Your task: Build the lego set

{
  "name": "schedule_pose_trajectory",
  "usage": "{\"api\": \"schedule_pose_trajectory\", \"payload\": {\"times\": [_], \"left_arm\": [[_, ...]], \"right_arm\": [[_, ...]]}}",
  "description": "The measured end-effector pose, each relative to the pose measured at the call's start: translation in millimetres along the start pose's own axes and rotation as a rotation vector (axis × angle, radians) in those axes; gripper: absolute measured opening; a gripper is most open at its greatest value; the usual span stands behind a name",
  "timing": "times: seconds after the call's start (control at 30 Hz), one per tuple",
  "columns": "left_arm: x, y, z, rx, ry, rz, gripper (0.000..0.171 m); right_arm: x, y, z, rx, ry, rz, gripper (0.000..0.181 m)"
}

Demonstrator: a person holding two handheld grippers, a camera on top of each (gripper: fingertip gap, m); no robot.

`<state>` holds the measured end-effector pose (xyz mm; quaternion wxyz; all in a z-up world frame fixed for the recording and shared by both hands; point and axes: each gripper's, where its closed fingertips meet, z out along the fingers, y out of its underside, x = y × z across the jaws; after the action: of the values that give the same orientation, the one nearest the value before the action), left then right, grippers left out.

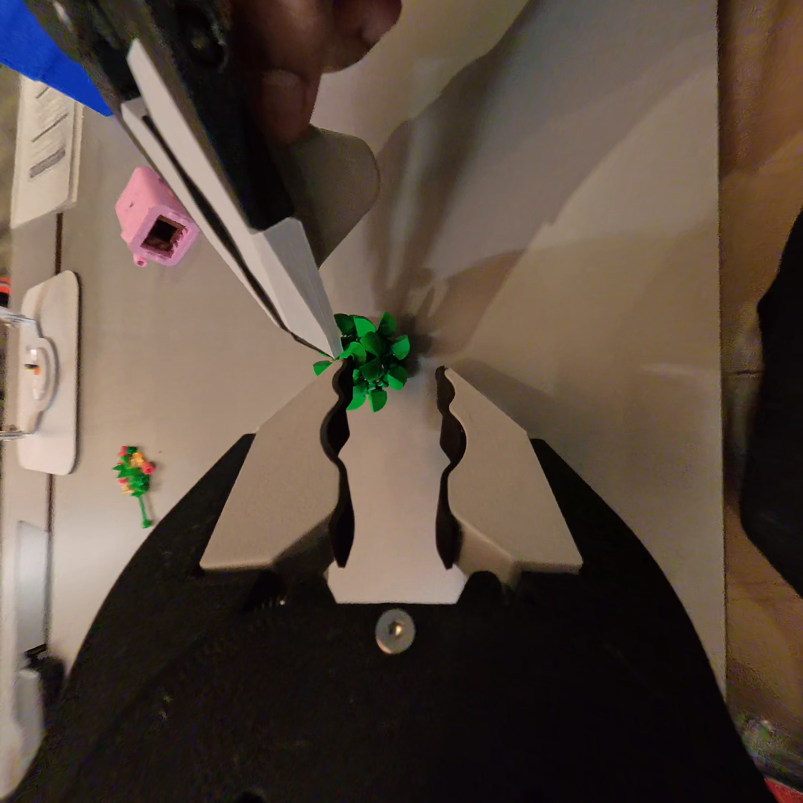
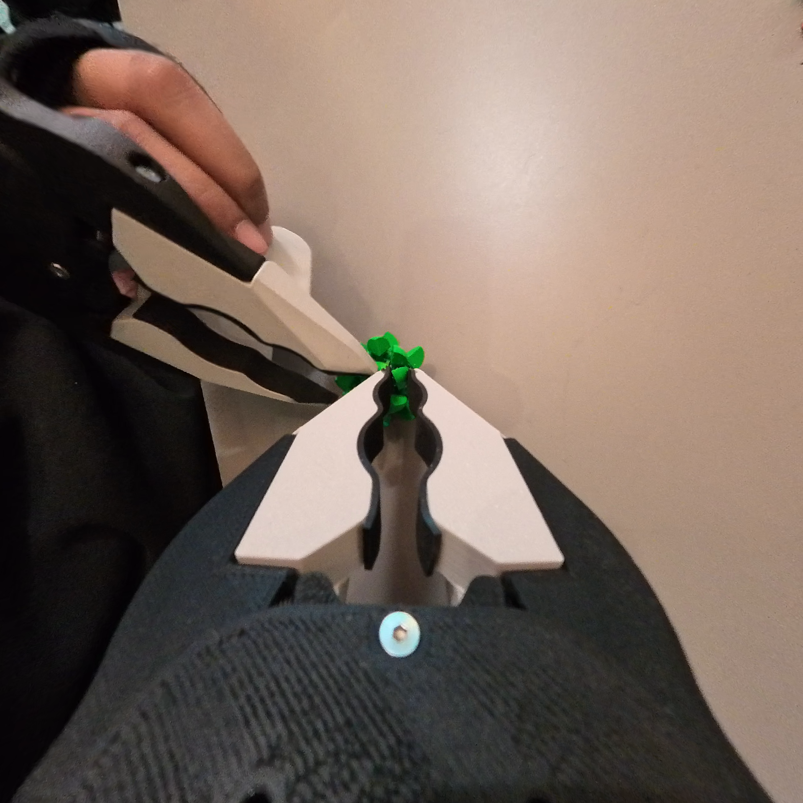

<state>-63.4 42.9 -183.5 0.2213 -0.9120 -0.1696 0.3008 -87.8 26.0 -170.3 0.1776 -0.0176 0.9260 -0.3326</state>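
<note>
A green leafy lego plant piece (image 1: 376,363) sits at the centre of the left wrist view, between the tips of my left gripper (image 1: 391,368), which is open. The leaves touch its left finger and stand apart from its right finger. My right gripper (image 1: 334,354) comes in from the upper left, and its tip meets the plant's left side. In the right wrist view, my right gripper (image 2: 399,374) is shut on the leafy piece (image 2: 397,391). The left gripper (image 2: 354,382) reaches in from the left with its fingers apart around the leaves.
A pink box-shaped lego build (image 1: 156,217) and a small flower bunch with a green stem (image 1: 134,478) lie on the pale table (image 1: 565,260) to the left. A white device (image 1: 48,373) sits at the left edge. The table's right edge (image 1: 719,347) borders a wooden floor.
</note>
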Motion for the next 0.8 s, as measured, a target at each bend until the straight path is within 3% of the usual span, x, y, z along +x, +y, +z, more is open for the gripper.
{"api": "schedule_pose_trajectory", "payload": {"times": [0.17,0.8], "left_arm": [[-1.8,1.4,1.1,-0.054,-0.090,0.128,0.031],[0.0,-1.4,1.1,-0.027,-0.082,0.107,0.026]], "right_arm": [[-2.1,0.2,0.4,-0.002,-0.008,-0.001,0.006],[-0.7,-1.6,0.9,0.058,-0.109,0.096,0.005]]}}
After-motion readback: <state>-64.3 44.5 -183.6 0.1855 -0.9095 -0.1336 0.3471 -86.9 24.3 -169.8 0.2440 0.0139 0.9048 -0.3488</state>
